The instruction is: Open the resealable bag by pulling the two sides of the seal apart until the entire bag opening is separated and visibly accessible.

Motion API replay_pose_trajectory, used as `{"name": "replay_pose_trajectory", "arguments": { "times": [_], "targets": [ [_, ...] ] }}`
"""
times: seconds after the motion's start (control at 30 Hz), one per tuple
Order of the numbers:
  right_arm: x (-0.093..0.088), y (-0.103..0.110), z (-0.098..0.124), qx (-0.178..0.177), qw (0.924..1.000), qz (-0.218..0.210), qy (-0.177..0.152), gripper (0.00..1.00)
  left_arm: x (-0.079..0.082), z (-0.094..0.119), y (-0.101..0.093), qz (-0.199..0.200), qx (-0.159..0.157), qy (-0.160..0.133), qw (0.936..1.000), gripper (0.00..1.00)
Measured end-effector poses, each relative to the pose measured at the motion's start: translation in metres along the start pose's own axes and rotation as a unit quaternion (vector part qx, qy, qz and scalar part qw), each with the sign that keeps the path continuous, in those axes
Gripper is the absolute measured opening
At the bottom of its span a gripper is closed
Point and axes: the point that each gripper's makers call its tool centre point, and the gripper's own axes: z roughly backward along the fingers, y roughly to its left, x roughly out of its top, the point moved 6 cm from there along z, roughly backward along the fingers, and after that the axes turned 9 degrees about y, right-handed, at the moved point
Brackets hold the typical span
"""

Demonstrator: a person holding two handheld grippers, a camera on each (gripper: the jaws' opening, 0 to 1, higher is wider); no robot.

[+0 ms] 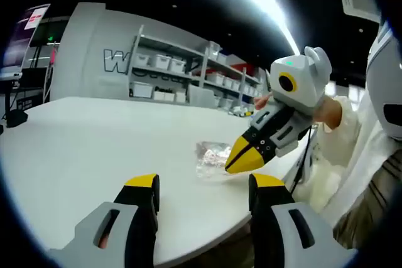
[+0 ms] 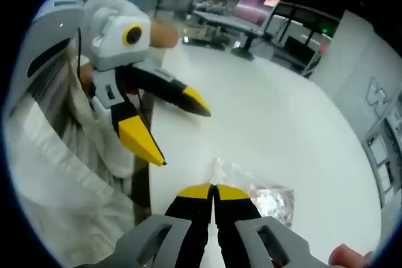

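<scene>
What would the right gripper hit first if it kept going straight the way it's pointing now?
Most likely the resealable bag on the white table. The right gripper, fingers shut, points at its near edge, though depth is unclear.

A wide white table (image 1: 94,149) with a rounded edge carried the things; a clear resealable bag (image 1: 212,158) with crinkled silvery contents lay flat on it near the person's side; in the right gripper view the bag (image 2: 267,200) lay alone on the table (image 2: 282,123).
</scene>
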Motion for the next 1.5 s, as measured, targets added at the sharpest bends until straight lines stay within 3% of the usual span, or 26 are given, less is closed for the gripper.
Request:
{"name": "replay_pose_trajectory", "arguments": {
  "times": [0.07,0.33,0.47,0.6,0.73,0.9,0.93,1.03,1.1,1.17,1.2,1.23,1.27,1.3,1.33,1.37,1.47,1.5],
  "targets": [
    [-0.004,-0.001,-0.001,-0.002,0.9999,-0.013,-0.006,0.00,0.001,0.000,0.000,-0.003,-0.003,0.000,1.0000,0.49],
    [-0.010,-0.009,0.001,-0.003,0.9944,-0.091,-0.054,0.00,0.008,-0.004,0.004,-0.082,0.019,0.007,0.9964,0.45],
    [-0.013,-0.013,0.002,0.004,0.9873,-0.140,-0.075,0.00,0.013,-0.007,0.004,-0.150,0.030,0.012,0.9881,0.41],
    [-0.015,-0.017,0.005,0.006,0.9811,-0.169,-0.094,0.00,0.016,-0.012,0.000,-0.222,0.033,0.025,0.9741,0.35],
    [-0.018,-0.019,0.004,0.012,0.9762,-0.189,-0.104,0.00,0.019,-0.015,-0.001,-0.254,0.043,0.036,0.9655,0.36],
    [-0.019,-0.020,0.002,0.024,0.9691,-0.213,-0.121,0.00,0.025,-0.019,-0.006,-0.289,0.025,0.024,0.9567,0.35],
    [-0.018,-0.021,0.002,0.029,0.9668,-0.221,-0.126,0.00,0.026,-0.021,-0.006,-0.304,0.024,0.026,0.9520,0.35],
    [-0.018,-0.023,0.001,0.042,0.9612,-0.237,-0.135,0.00,0.032,-0.027,-0.002,-0.365,0.012,0.038,0.9303,0.34],
    [-0.019,-0.024,0.000,0.047,0.9591,-0.242,-0.139,0.00,0.034,-0.031,0.000,-0.385,-0.001,0.050,0.9214,0.33],
    [-0.020,-0.025,0.000,0.048,0.9574,-0.246,-0.144,0.00,0.037,-0.034,-0.001,-0.424,-0.009,0.049,0.9043,0.32],
    [-0.021,-0.026,0.000,0.048,0.9562,-0.247,-0.148,0.00,0.037,-0.034,-0.001,-0.451,-0.003,0.061,0.8904,0.32],
    [-0.021,-0.026,0.001,0.048,0.9550,-0.250,-0.153,0.00,0.037,-0.035,-0.002,-0.488,0.003,0.070,0.8703,0.32],
    [-0.021,-0.027,0.002,0.049,0.9538,-0.252,-0.156,0.00,0.038,-0.037,-0.006,-0.528,0.005,0.072,0.8461,0.32],
    [-0.022,-0.027,0.003,0.050,0.9526,-0.255,-0.159,0.00,0.036,-0.040,-0.010,-0.579,0.006,0.073,0.8118,0.32],
    [-0.022,-0.028,0.002,0.051,0.9515,-0.257,-0.160,0.00,0.033,-0.043,-0.013,-0.605,0.002,0.075,0.7925,0.31],
    [-0.023,-0.028,0.002,0.052,0.9509,-0.259,-0.160,0.00,0.031,-0.045,-0.017,-0.619,-0.005,0.077,0.7816,0.29],
    [-0.024,-0.027,0.001,0.054,0.9512,-0.257,-0.161,0.00,0.029,-0.048,-0.029,-0.622,-0.027,0.077,0.7784,0.25],
    [-0.024,-0.027,0.001,0.054,0.9513,-0.257,-0.161,0.00,0.030,-0.048,-0.036,-0.636,-0.037,0.069,0.7678,0.25]
  ]
}}
